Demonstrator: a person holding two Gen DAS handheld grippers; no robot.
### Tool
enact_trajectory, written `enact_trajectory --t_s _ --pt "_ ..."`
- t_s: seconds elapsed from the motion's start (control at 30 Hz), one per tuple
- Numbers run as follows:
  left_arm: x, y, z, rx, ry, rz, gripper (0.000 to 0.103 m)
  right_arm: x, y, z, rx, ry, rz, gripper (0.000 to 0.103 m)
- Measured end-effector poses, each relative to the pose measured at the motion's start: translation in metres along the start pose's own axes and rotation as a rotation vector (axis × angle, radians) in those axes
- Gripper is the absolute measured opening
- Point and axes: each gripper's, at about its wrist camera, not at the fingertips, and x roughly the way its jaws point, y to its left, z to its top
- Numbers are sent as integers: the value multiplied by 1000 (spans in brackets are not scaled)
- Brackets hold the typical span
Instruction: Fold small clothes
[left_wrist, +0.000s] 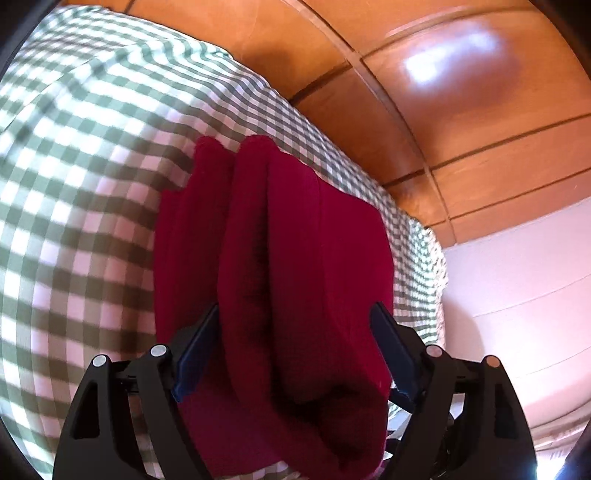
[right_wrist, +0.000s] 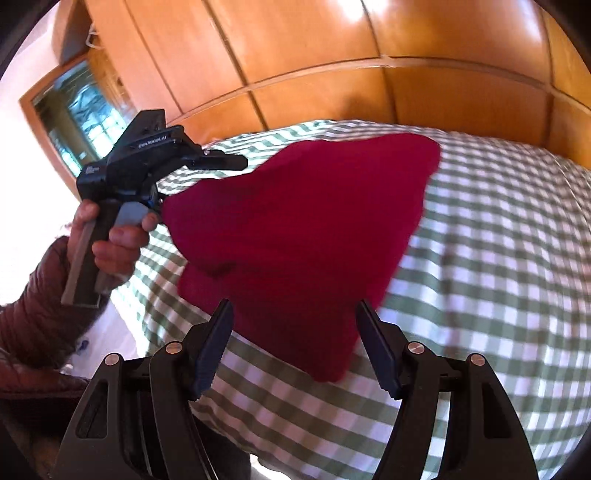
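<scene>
Wooden panelled wardrobe (right_wrist: 332, 55) fills the background in both views, glossy orange-brown doors.

Bed with green-and-white checked cover (right_wrist: 498, 258) takes up most of the lower field. Motion blur on the checks.

Dark red garment (right_wrist: 303, 229), soft knit, lies partly folded on the checked cover. In the left wrist view it (left_wrist: 280, 258) shows several lengthwise folds, bunched thick at the near end.

Person's hand (right_wrist: 107, 240), in a quilted maroon sleeve (right_wrist: 40, 317), grips the handle of the left tool at the left of the right wrist view.

Left tongs (left_wrist: 295, 332): spread wide, straddling the thick near end of the garment. The blue pads (left_wrist: 388, 339) stand at either flank of the cloth; no squeeze visible, fabric not pinched. Cannot tell whether the pads brush the sides.

Right tongs (right_wrist: 293, 325): spread wide, the lower corner of the garment between the fingers. Pads clear of the cloth, nothing gripped.
</scene>
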Motion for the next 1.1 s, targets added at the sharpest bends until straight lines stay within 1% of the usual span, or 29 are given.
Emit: enact_trajectory --t_s 0.07,0.13,0.17,0.2,0.23,0.3,0.37,0.4,0.47,0.5,0.53,0.57,0.63,0.7,0.83,0.87,0.93,1.0,1.1 --pt "9 -10 3 47 28 33 67 1 -1 -1 6 -1 -4 67" --pt "15 -20 2 113 37 109 31 1 -2 -1 10 -3 2 67" --pt "13 -24 -2 152 26 147 28 2 -1 -1 11 -3 5 67" --pt "9 -28 -5 189 -8 174 23 4 1 -2 10 -1 9 67" --pt "3 -30 -8 209 -36 180 22 6 2 -2 8 1 13 67" --pt "-17 -33 -17 235 -100 173 21 8 5 -1 -1 2 16 67" --pt "-39 -29 -30 240 -168 162 21 8 11 -1 -11 -6 31 67" --pt "-43 -24 -34 237 -178 169 21 8 14 -2 -20 -5 44 67" --pt "-38 -9 -38 221 -154 223 21 13 20 -6 -42 14 52 67" --pt "-29 3 -39 196 -131 280 23 18 21 -8 -44 29 55 67" --pt "-24 10 -41 184 -115 314 27 24 23 -9 -44 41 59 67" --pt "-19 15 -43 179 -121 332 30 30 25 -10 -53 50 57 67" --pt "-15 9 -45 186 -150 354 38 41 30 -13 -92 72 12 67" --pt "-15 0 -46 213 -177 411 41 43 34 -14 -111 77 -15 68" --pt "-21 -18 -54 282 -232 494 41 37 36 -8 -131 110 -9 67" --pt "-24 -19 -56 294 -243 513 41 34 34 -6 -129 118 6 67" --pt "-28 -23 -60 312 -267 542 40 23 25 2 -80 118 50 67" --pt "-33 -24 -64 333 -296 565 39 13 16 14 -46 89 51 67" --pt "-37 -28 -68 356 -317 585 34 7 3 32 -17 42 18 67"
